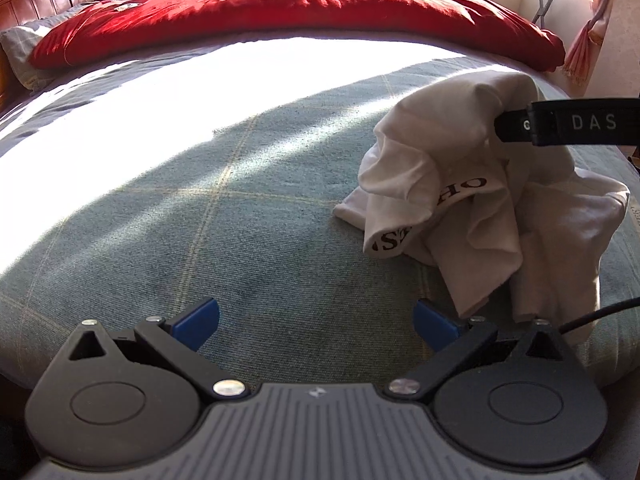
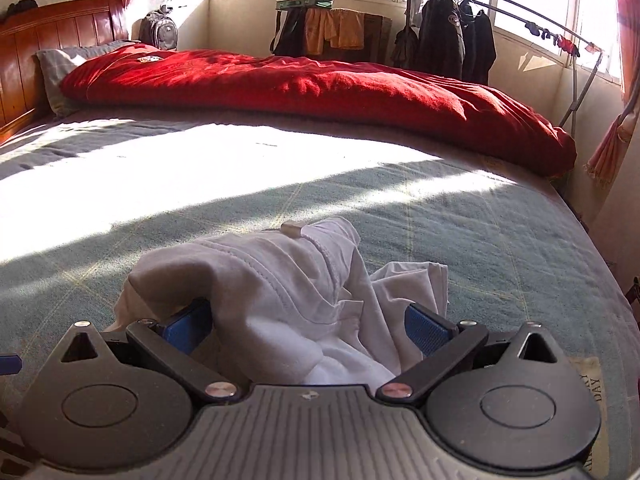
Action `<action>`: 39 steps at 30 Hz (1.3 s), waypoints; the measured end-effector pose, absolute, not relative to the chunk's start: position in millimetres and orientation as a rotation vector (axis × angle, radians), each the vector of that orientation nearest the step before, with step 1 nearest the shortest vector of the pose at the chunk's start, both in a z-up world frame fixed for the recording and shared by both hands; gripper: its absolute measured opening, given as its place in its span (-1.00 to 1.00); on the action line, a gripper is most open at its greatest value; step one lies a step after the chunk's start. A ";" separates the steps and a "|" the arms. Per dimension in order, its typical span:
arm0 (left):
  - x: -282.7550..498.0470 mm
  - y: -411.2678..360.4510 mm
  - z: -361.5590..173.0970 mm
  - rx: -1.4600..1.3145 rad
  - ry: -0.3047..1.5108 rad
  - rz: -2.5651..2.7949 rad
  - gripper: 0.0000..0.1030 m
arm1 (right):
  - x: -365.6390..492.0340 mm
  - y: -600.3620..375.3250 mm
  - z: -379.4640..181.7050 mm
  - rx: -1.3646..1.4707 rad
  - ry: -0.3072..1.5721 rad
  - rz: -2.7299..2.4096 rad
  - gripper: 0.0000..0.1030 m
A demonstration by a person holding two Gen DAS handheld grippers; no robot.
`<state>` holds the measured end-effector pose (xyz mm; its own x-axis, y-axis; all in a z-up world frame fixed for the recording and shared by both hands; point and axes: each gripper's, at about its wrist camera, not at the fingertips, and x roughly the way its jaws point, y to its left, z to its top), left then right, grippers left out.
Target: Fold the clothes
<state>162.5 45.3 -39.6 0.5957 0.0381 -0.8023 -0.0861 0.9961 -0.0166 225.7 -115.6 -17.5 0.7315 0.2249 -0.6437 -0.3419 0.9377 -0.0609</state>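
1. One crumpled white cotton T-shirt with dark lettering (image 1: 472, 216) lies bunched on the grey-green checked bed cover (image 1: 240, 200), near the bed's right side; it is not folded as it lies.
2. The right hand-held gripper (image 2: 308, 326) has its blue fingers spread, with shirt cloth heaped between them. From the left wrist view its dark finger seems pushed into a raised fold, but no pinch shows.
3. The left hand-held gripper (image 1: 316, 320) hangs spread over bare cover, just beside the shirt and gripping nothing.
4. I judge this the gathering and spreading stage; flattening the shirt would call for both grippers pinching separate edges.
5. Count: one shirt, two grippers, one red quilt (image 2: 320, 84).
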 end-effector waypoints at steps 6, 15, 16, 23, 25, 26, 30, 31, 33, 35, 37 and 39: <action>182.6 51.6 -49.5 -0.060 0.952 0.078 0.99 | 255.5 -92.8 -18.4 -0.199 0.682 0.356 1.00; 190.3 59.1 -62.2 -0.058 0.957 0.077 0.99 | 262.6 -78.1 -19.1 -0.239 0.683 0.394 1.00; 189.1 59.2 -62.7 -0.048 0.955 0.067 0.99 | 256.7 -84.7 -17.8 -0.229 0.686 0.402 1.00; 175.5 69.4 -66.6 -0.027 0.927 -0.035 0.99 | 202.7 -138.4 -3.1 -0.146 0.677 0.408 1.00; 170.0 72.7 -68.7 -0.027 0.907 -0.062 0.99 | 189.5 -151.5 1.2 -0.124 0.661 0.397 1.00; 167.0 72.8 -69.8 -0.019 0.895 -0.071 0.99 | 183.0 -158.9 2.8 -0.107 0.655 0.391 1.00; 160.8 69.7 -72.2 0.023 0.873 -0.085 0.99 | 165.8 -178.5 2.7 -0.045 0.656 0.386 1.00; 160.6 68.4 -71.6 0.033 0.874 -0.086 0.99 | 161.8 -182.1 1.7 -0.034 0.659 0.384 1.00; 159.5 66.4 -68.5 0.037 0.889 -0.083 0.99 | 154.0 -187.5 -0.5 -0.026 0.662 0.383 1.00; 161.8 66.0 -62.3 0.045 0.919 -0.083 0.99 | 147.0 -192.5 -2.3 -0.022 0.663 0.383 1.00; 164.5 65.2 -50.3 0.040 0.927 -0.093 0.99 | 140.9 -200.0 -4.0 -0.015 0.664 0.378 1.00; 167.8 63.6 -32.2 0.031 0.897 -0.114 0.99 | 135.5 -208.1 -5.9 -0.005 0.666 0.369 1.00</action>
<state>167.8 63.6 -32.2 0.6184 -0.0860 -0.7812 0.1118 0.9935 -0.0209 135.5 -208.1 -5.9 0.7241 0.3327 -0.6041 -0.3357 0.9352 0.1126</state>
